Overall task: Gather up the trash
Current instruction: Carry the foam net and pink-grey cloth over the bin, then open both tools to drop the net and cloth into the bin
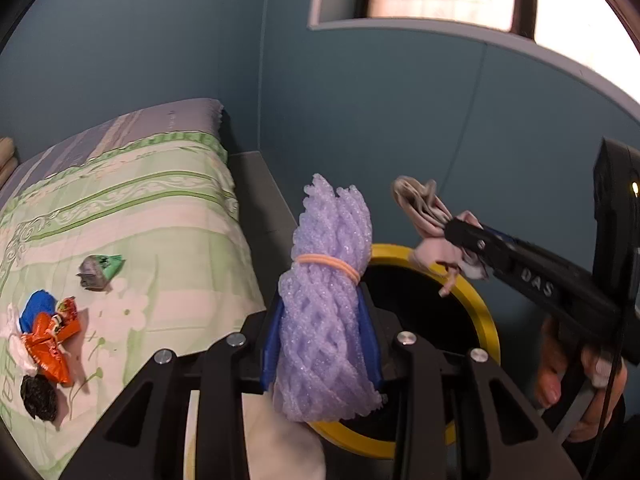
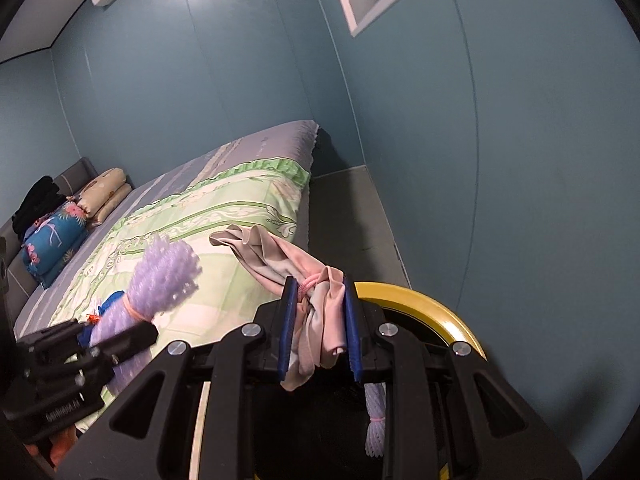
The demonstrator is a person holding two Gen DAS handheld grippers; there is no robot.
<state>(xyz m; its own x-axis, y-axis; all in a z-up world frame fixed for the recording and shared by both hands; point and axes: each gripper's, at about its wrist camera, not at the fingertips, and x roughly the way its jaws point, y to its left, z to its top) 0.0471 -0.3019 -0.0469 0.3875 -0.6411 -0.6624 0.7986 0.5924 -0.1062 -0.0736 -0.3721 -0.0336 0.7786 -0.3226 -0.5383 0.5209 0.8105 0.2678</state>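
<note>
My left gripper (image 1: pixel 322 332) is shut on a purple foam net bundle (image 1: pixel 324 280) tied with an orange band, held above the yellow-rimmed bin (image 1: pixel 486 320). My right gripper (image 2: pixel 320 324) is shut on a pink cloth bundle (image 2: pixel 276 256) over the same bin (image 2: pixel 432 308). Each gripper shows in the other view: the right one (image 1: pixel 464 236) with the pink cloth (image 1: pixel 420 204), the left one (image 2: pixel 120 340) with the foam net (image 2: pixel 160 280). A second purple foam net (image 2: pixel 374 420) lies inside the bin.
The bed (image 1: pixel 160 208) with a green patterned sheet is to the left. On it lie an orange wrapper (image 1: pixel 48 340), a blue scrap (image 1: pixel 38 308), a green-grey packet (image 1: pixel 100 270), white scrap (image 1: pixel 16 354) and a black scrap (image 1: pixel 38 398). Pillows (image 2: pixel 104 192) sit at the headboard. Blue wall close behind the bin.
</note>
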